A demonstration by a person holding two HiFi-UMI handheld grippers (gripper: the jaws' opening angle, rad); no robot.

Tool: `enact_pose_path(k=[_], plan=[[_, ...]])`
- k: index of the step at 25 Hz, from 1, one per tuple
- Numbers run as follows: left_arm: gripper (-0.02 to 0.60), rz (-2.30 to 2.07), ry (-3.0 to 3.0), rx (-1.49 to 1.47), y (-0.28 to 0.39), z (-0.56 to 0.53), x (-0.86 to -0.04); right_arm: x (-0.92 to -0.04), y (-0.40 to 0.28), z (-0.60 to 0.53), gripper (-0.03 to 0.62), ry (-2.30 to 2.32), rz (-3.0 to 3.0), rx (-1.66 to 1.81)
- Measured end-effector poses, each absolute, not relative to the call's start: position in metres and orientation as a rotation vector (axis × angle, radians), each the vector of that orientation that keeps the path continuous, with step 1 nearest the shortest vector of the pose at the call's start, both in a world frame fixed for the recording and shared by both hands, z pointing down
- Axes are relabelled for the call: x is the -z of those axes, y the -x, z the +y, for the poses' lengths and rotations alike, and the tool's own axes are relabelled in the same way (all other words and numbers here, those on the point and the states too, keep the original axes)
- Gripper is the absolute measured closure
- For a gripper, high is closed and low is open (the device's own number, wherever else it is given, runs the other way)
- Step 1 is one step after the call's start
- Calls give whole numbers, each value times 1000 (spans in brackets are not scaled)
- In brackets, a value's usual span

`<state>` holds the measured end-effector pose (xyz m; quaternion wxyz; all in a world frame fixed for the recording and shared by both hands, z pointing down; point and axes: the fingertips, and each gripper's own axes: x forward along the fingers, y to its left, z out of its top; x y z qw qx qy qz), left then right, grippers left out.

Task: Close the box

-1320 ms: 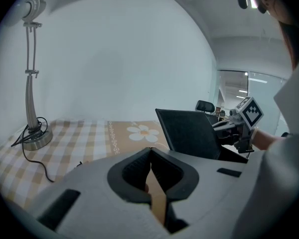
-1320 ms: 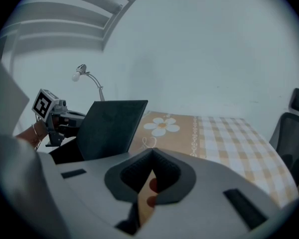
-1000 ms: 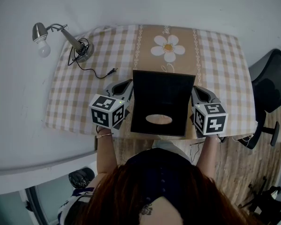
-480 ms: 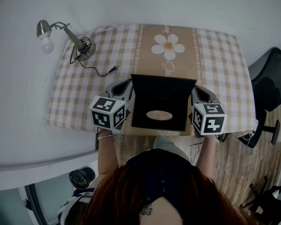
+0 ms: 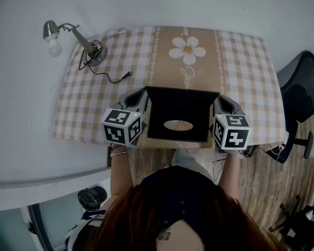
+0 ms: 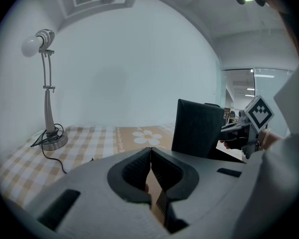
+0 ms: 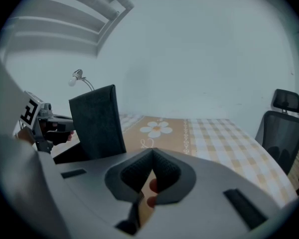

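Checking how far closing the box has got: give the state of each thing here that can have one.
box: open.
lid: raised, almost upright.
left gripper: shut on the box's tan edge.
right gripper: shut on the box's tan edge.
lamp: unplugged, plug lying loose on the tablecloth.

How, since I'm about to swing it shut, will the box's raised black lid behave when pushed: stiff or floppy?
Probably stiff: the lid stands as a flat panel with straight edges, no sag. Likely light, since it looks like thin board. Standing near upright on the box, it may fall shut quickly once tipped forward.
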<state>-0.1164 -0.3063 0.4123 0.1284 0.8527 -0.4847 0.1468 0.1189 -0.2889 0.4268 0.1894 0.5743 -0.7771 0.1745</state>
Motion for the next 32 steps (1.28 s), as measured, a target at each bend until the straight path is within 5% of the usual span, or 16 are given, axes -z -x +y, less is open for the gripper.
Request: enact_pose_path(k=[32], plan=[[554, -1501, -2330, -383, 123, -274, -422, -434, -120, -260, 577, -1689, -2116, -533]])
